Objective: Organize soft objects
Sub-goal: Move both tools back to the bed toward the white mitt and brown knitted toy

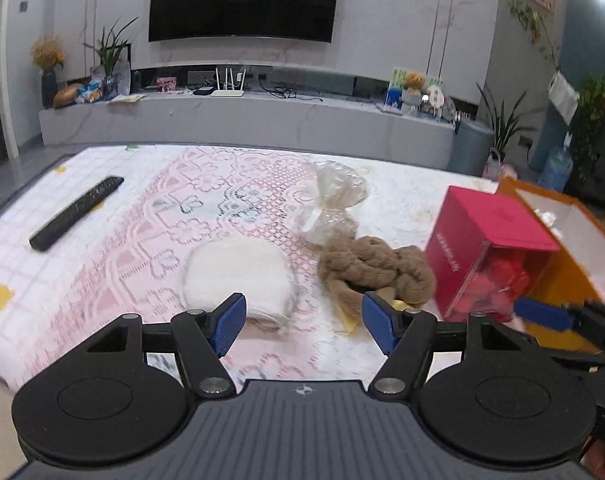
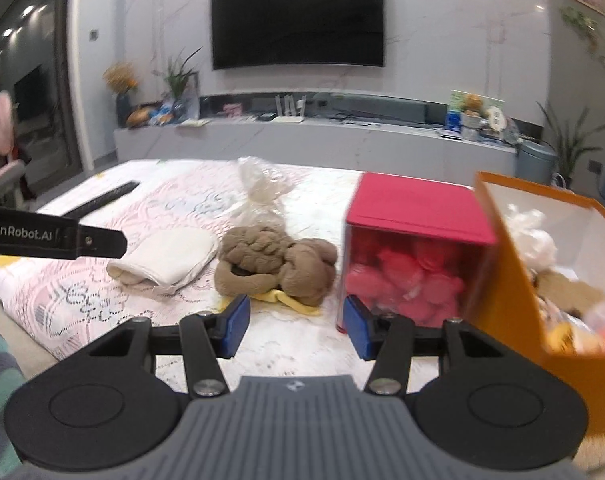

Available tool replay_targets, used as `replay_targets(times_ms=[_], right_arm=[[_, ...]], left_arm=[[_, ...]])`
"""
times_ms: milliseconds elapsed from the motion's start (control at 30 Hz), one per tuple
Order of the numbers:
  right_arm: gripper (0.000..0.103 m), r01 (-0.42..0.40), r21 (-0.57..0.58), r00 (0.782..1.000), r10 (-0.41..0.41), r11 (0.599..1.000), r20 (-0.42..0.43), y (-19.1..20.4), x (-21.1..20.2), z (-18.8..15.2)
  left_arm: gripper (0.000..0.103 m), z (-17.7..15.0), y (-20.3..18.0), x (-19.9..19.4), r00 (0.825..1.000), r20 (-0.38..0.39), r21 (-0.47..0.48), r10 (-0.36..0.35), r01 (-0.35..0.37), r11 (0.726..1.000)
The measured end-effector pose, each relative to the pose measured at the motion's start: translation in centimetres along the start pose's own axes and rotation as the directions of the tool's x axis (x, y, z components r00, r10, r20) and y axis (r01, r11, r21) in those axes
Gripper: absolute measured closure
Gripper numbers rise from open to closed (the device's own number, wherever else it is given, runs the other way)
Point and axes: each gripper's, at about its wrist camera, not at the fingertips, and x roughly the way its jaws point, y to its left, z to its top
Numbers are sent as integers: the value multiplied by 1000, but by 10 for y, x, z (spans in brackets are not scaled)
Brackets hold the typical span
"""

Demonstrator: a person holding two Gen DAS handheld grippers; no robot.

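Observation:
A folded white cloth [image 1: 238, 276] [image 2: 170, 258] lies on the lace-covered table [image 1: 122, 248]. A brown braided soft bundle [image 1: 376, 274] [image 2: 274, 264] rests to its right on a yellow scrap [image 1: 350, 322]. My left gripper [image 1: 304, 320] hovers open just short of both, nothing between its fingers. My right gripper [image 2: 296, 322] is open about halfway and empty, in front of the brown bundle. Its right finger is close to a red box [image 2: 414, 248] [image 1: 486, 256] with pink soft items behind a clear front.
An open orange box [image 2: 510, 280] [image 1: 562, 280] with several soft items stands at the right. A crumpled clear bag [image 1: 334, 196] [image 2: 262, 188] lies behind the bundle and a black remote [image 1: 76, 212] at the far left. A TV console runs beyond the table.

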Motion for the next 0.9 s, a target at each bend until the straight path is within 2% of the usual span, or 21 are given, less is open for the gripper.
replay_targets(times_ms=[167, 367, 533, 667, 733, 833, 900], right_arm=[[51, -24, -99, 1000, 22, 995, -12, 16, 33, 19], [51, -40, -234, 999, 37, 971, -16, 31, 71, 37], [51, -58, -305, 998, 49, 951, -37, 34, 109, 48], [50, -71, -346, 997, 57, 935, -50, 38, 134, 47], [39, -70, -354, 997, 54, 932, -55, 37, 143, 44], [35, -94, -352, 995, 76, 931, -64, 38, 150, 42], [37, -99, -343, 994, 78, 934, -75, 38, 155, 42]], left_arm=[[25, 20, 16, 25, 997, -76, -3, -23, 23, 1000], [25, 34, 25, 62, 988, -153, 26, -14, 18, 1000], [25, 32, 23, 94, 985, -172, 68, 18, -7, 998], [25, 23, 20, 103, 983, -185, 109, 7, 13, 994], [24, 19, 20, 106, 982, -191, 113, -8, 30, 993], [22, 16, 20, 109, 982, -189, 117, -2, 24, 993], [18, 14, 19, 111, 981, -193, 121, 13, 10, 993]])
